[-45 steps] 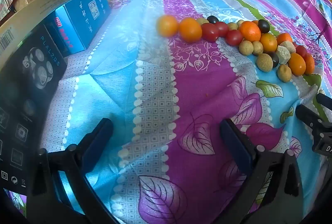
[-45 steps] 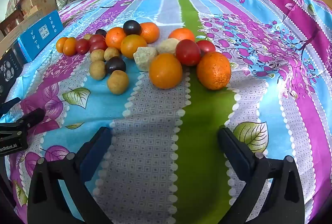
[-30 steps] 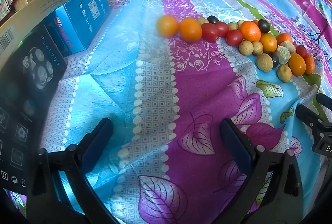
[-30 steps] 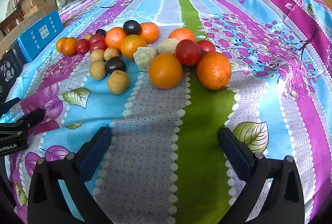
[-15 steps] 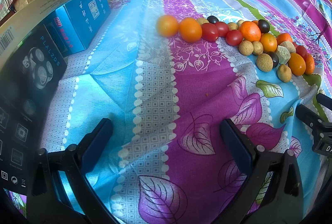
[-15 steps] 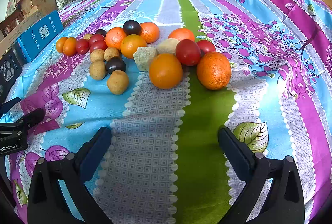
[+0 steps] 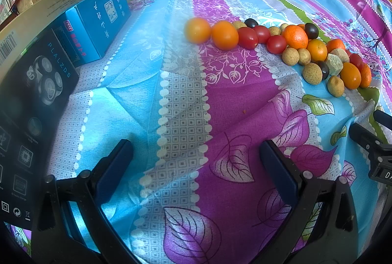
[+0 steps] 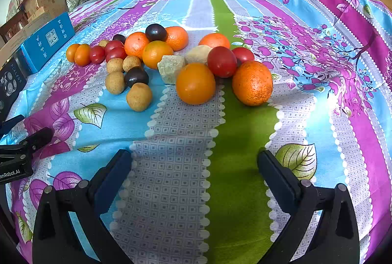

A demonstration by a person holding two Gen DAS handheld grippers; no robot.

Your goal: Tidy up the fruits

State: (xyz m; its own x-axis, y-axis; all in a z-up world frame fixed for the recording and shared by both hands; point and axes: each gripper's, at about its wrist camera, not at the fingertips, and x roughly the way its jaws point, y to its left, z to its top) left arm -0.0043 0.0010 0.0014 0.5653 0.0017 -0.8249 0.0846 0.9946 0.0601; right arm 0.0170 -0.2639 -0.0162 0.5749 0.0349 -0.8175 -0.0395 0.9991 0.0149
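Left wrist alone shows black box [image 7: 29, 102]; both hand-held grippers [image 7: 196, 156] [image 8: 193, 161] spread wide, empty.

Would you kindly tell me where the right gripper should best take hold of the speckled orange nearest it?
Probably across its widest middle, coming from the near side: the speckled orange is round, its front and right are free, while a tomato touches its far left. The right gripper is open.

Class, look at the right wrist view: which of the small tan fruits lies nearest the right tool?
The tan fruit at the front of the pile, just below the dark plum. The other tan ones sit farther back, toward the red tomatoes.
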